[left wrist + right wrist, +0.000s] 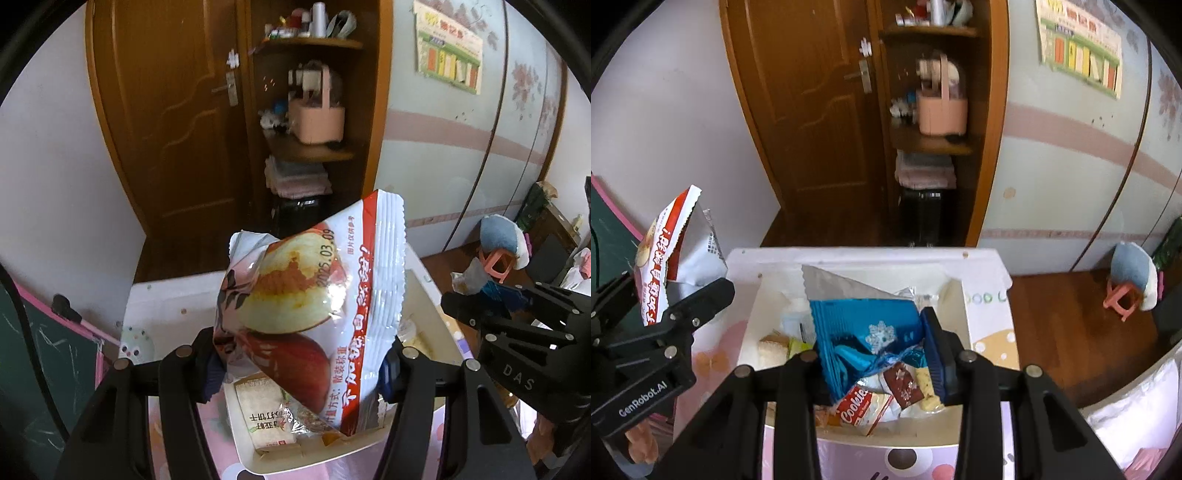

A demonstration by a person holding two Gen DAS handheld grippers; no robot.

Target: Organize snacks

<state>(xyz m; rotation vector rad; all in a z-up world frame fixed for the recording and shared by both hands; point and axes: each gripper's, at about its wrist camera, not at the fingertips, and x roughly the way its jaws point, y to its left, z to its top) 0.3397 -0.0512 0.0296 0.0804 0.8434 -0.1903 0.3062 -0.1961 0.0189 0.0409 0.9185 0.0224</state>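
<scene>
My left gripper (301, 363) is shut on a white and red snack packet (317, 302) printed with a peach, held above a white box (306, 448) that holds other snacks such as a cracker pack (264, 413). My right gripper (875, 354) is shut on a blue foil packet (864, 336) with a snowflake, above the same white box (964, 291). Under it lie a Cookies pack (858, 404) and several small wrapped snacks. The left gripper (646, 317) with its peach packet (661, 251) shows at the left of the right wrist view; the right gripper's body (517, 332) shows at the right of the left wrist view.
The box sits on a pink patterned tabletop (905, 461). Behind stand a brown door (166, 110), wooden shelves with a pink basket (317, 118), and a wardrobe (461, 147). A small pink stool with a blue cushion (1130, 291) is on the wood floor at right.
</scene>
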